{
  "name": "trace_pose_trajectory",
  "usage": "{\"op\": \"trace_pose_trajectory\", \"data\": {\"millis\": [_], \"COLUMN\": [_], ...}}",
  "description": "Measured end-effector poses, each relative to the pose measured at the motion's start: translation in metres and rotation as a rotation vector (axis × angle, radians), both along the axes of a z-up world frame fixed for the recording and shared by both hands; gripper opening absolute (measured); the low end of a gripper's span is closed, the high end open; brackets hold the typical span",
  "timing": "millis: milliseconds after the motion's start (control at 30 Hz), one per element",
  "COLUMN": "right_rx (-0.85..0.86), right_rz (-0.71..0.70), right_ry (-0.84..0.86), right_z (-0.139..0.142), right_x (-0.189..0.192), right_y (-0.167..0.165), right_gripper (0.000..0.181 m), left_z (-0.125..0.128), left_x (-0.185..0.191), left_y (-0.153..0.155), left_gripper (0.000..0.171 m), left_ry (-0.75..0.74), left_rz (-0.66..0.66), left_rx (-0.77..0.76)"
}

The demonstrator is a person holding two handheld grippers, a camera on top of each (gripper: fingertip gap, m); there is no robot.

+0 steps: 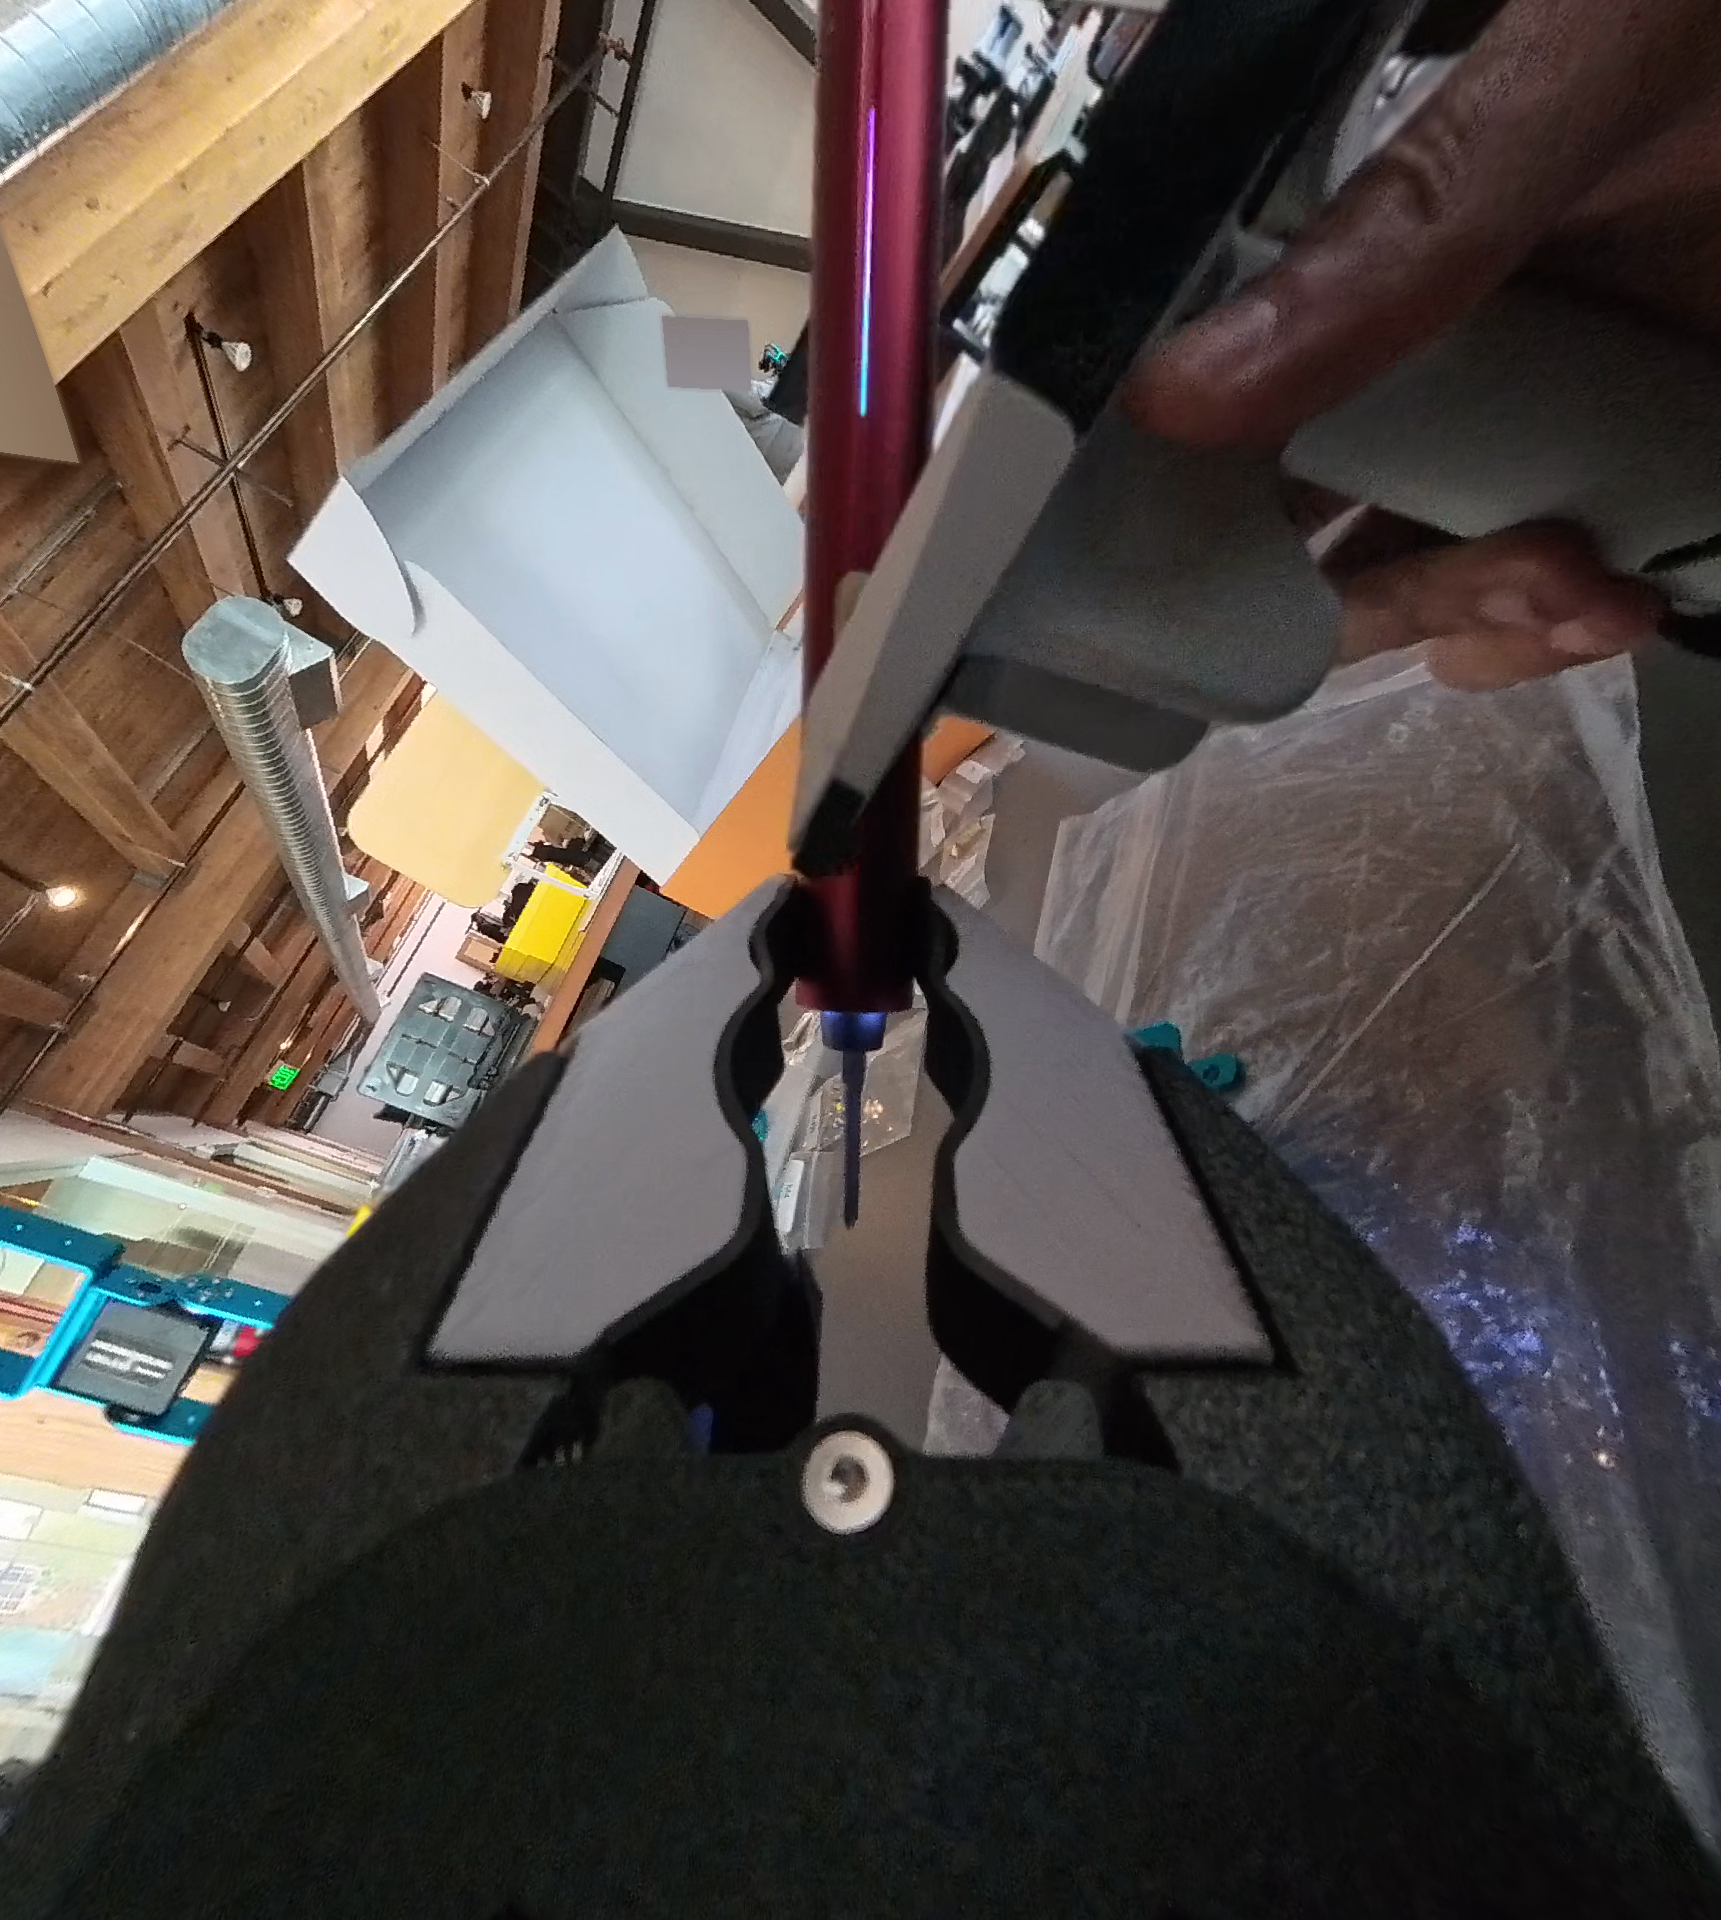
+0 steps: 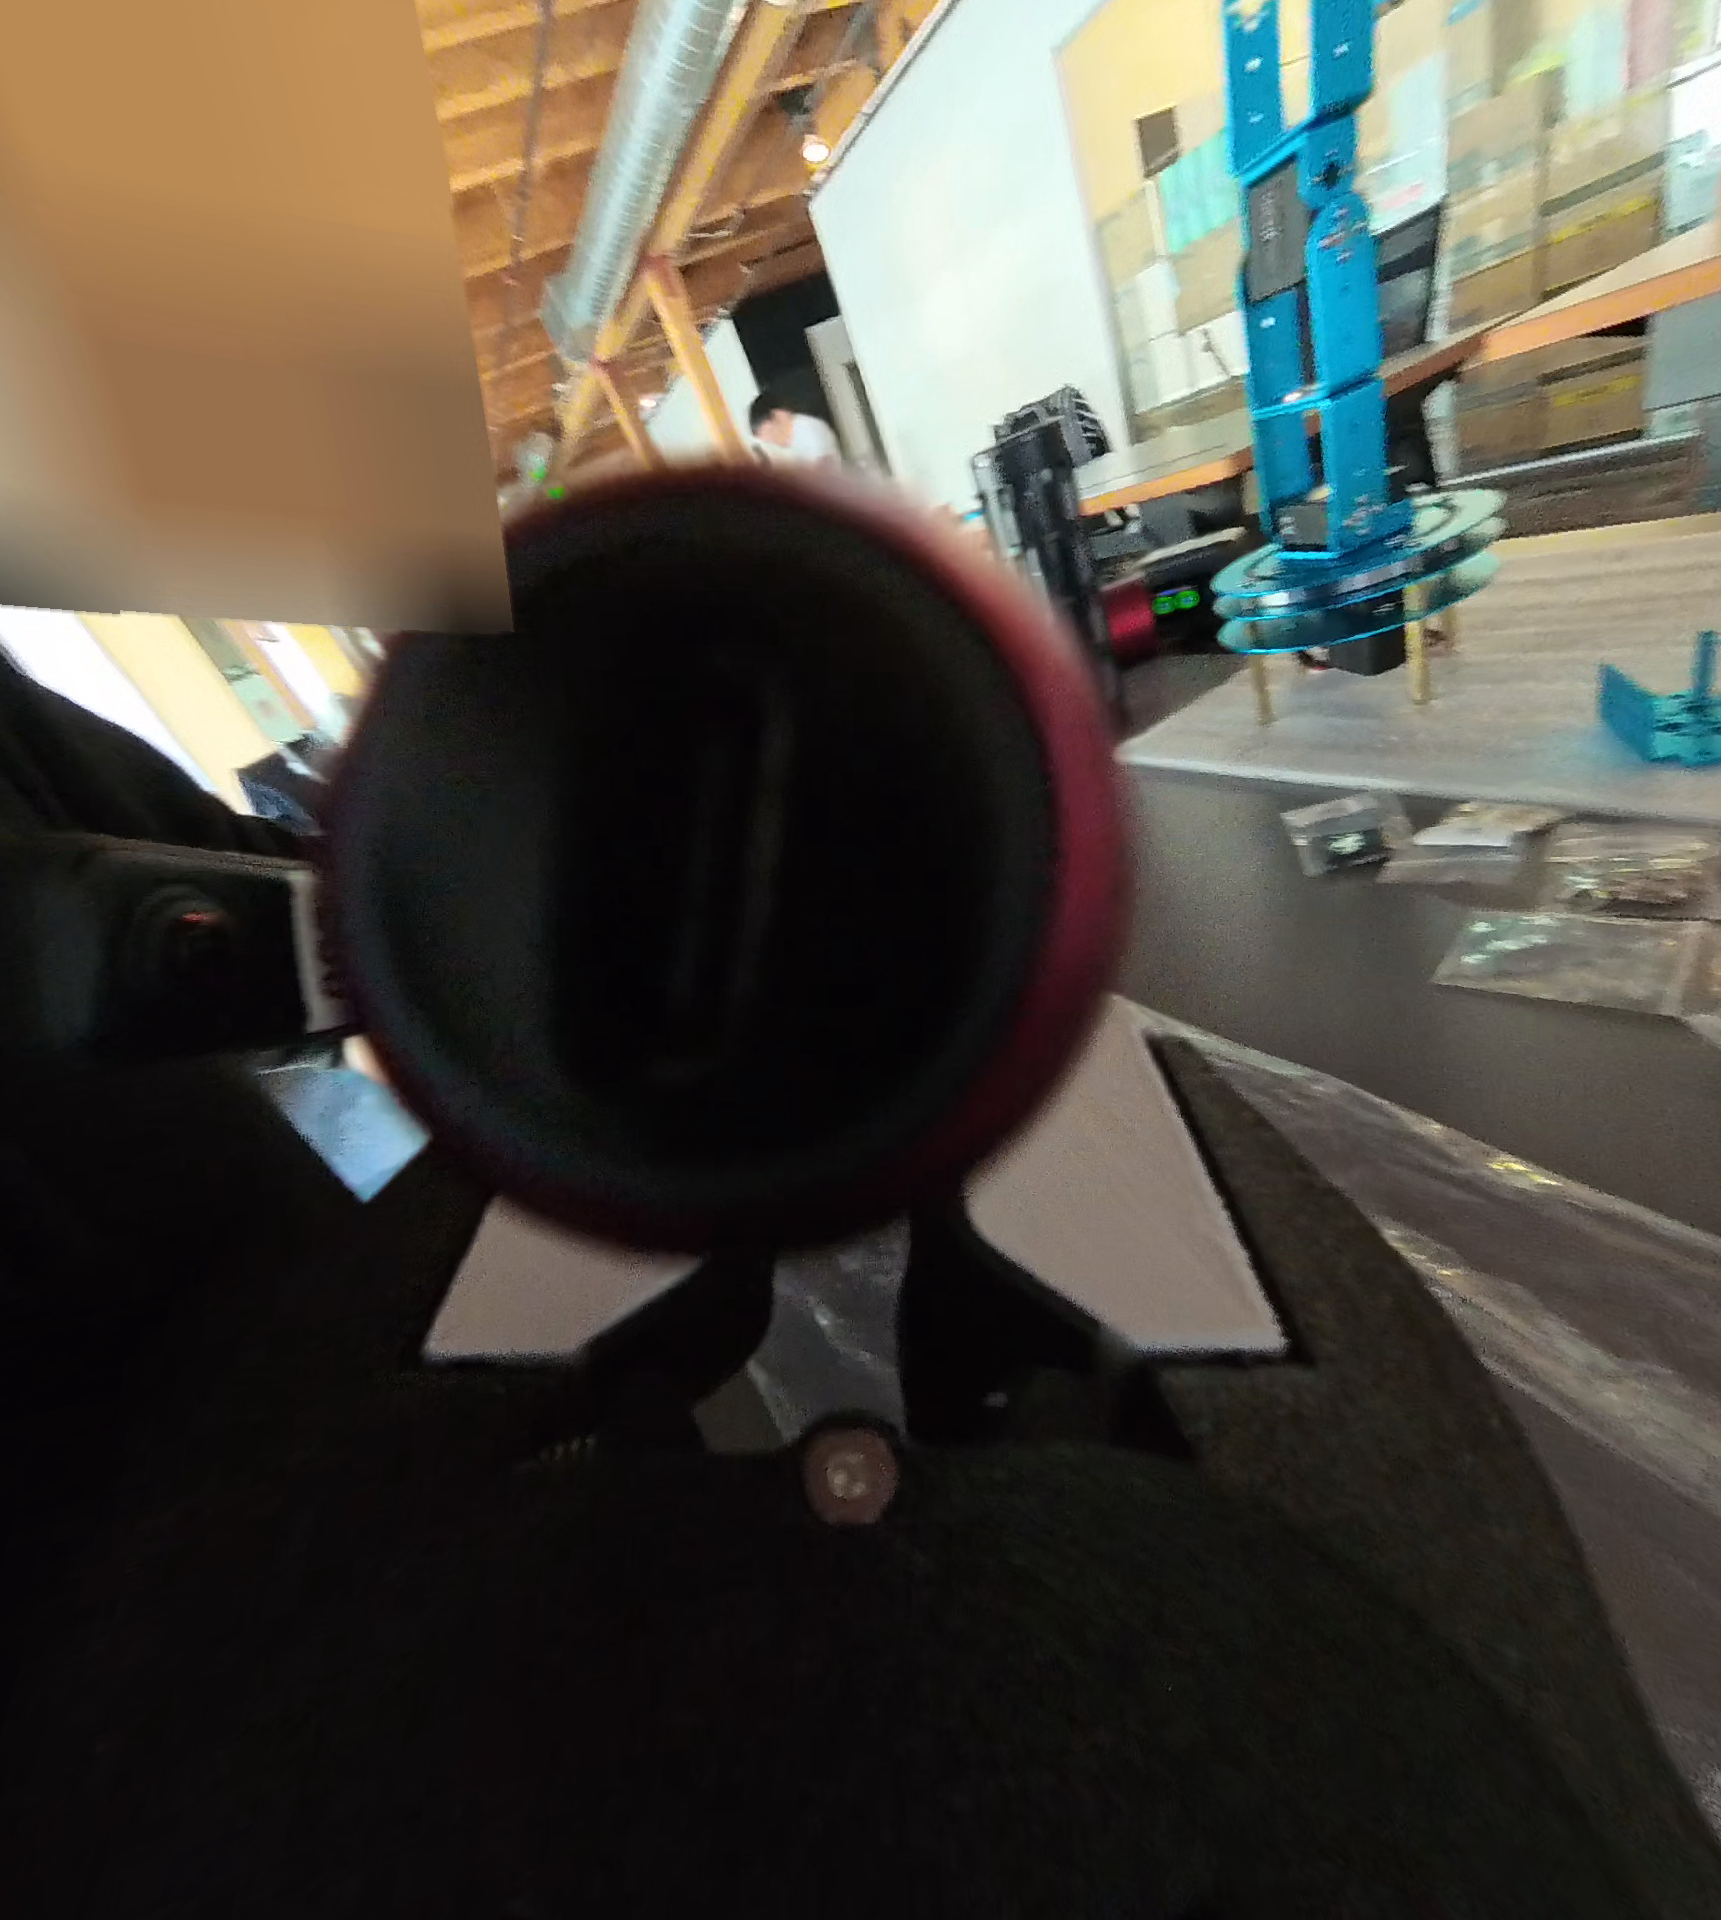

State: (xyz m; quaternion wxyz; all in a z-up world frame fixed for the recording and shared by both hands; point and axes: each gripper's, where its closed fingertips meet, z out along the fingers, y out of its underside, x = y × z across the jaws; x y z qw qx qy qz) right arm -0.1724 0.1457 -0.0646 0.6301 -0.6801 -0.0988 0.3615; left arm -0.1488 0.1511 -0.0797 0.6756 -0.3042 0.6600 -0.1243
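A dark red electric screwdriver with a lit strip on its side and a thin blue bit runs between both grippers. My left gripper is shut on its lower end, just above the bit. My right gripper, held by a hand, clamps the barrel higher up; one grey finger lies across it. In the right wrist view the screwdriver's round butt end fills the middle, between my right gripper's fingers, whose tips it hides. The left gripper's camera body shows at the left.
A blue metal robot arm on a round base stands at the back, with a loose blue bracket beside it. Clear bags of small parts lie on the dark mat. Clear plastic sheet is on the right; an open white box behind.
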Motion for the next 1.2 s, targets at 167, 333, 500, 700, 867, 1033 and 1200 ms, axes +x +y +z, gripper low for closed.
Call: {"op": "trace_pose_trajectory", "data": {"millis": [167, 333, 500, 700, 867, 1033, 1200], "right_rx": [0.029, 0.033, 0.082, -0.012, -0.065, -0.044, -0.018], "right_rz": [-0.005, -0.026, -0.074, -0.059, -0.013, 0.000, 0.015], "right_ry": [0.046, 0.083, -0.006, -0.037, -0.075, -0.092, -0.164], "right_z": [0.007, 0.009, 0.011, 0.003, 0.001, 0.003, 0.001], "right_x": [0.002, 0.005, 0.006, 0.005, 0.002, 0.001, 0.000], "right_y": [0.005, 0.008, 0.007, 0.010, 0.009, 0.010, 0.007], "right_gripper": [0.021, 0.021, 0.020, 0.021, 0.022, 0.022, 0.022], "left_z": [0.006, 0.009, 0.007, 0.003, 0.007, 0.010, 0.008], "left_x": [0.001, 0.002, 0.000, 0.000, -0.002, -0.004, -0.004], "left_y": [0.003, 0.005, 0.009, 0.015, 0.015, 0.015, 0.011], "left_gripper": [0.021, 0.021, 0.022, 0.021, 0.021, 0.021, 0.021], "left_ry": [-0.028, -0.060, -0.067, -0.033, -0.045, -0.054, -0.021], "left_rz": [0.032, 0.040, 0.044, 0.083, 0.099, 0.115, 0.055], "left_rx": [-0.075, -0.057, -0.061, 0.109, 0.212, 0.215, 0.158]}}
